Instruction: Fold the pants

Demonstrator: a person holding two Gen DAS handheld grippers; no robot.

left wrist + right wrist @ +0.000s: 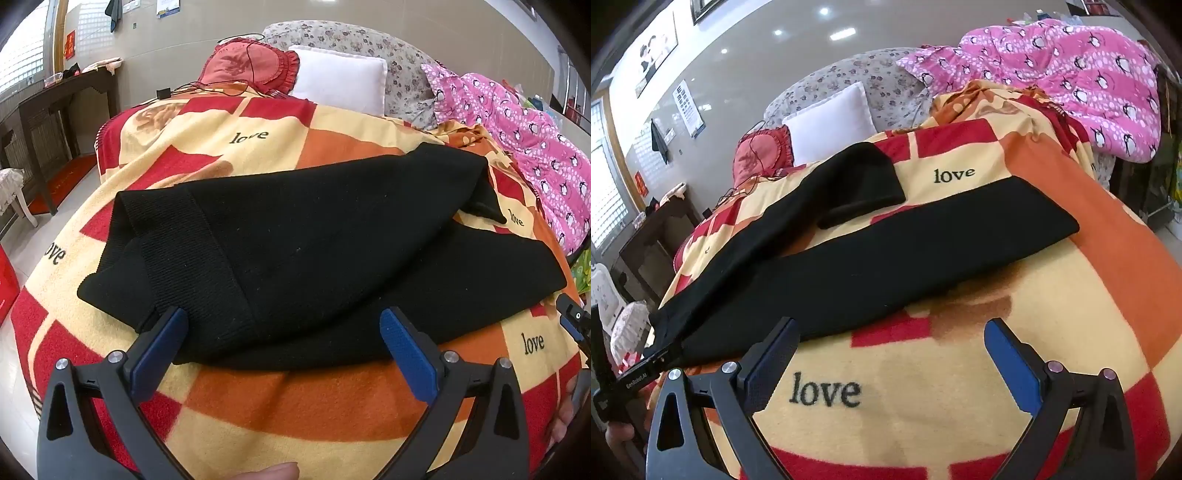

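Black pants [314, 251] lie spread on a red, orange and cream blanket [295, 398] printed with "love". The ribbed waistband faces left in the left wrist view. My left gripper [284, 332] is open, its blue pads at the near edge of the waist end, holding nothing. In the right wrist view the pants [879, 258] show two legs running away to the right, the far leg's end folded back. My right gripper [890, 343] is open and empty, just short of the near leg's edge.
A pink penguin-print quilt [524, 129] is heaped on the right. A white pillow [340, 81] and a red cushion [247, 62] with a cable lie at the bed's head. A dark wooden table [55, 107] stands left of the bed.
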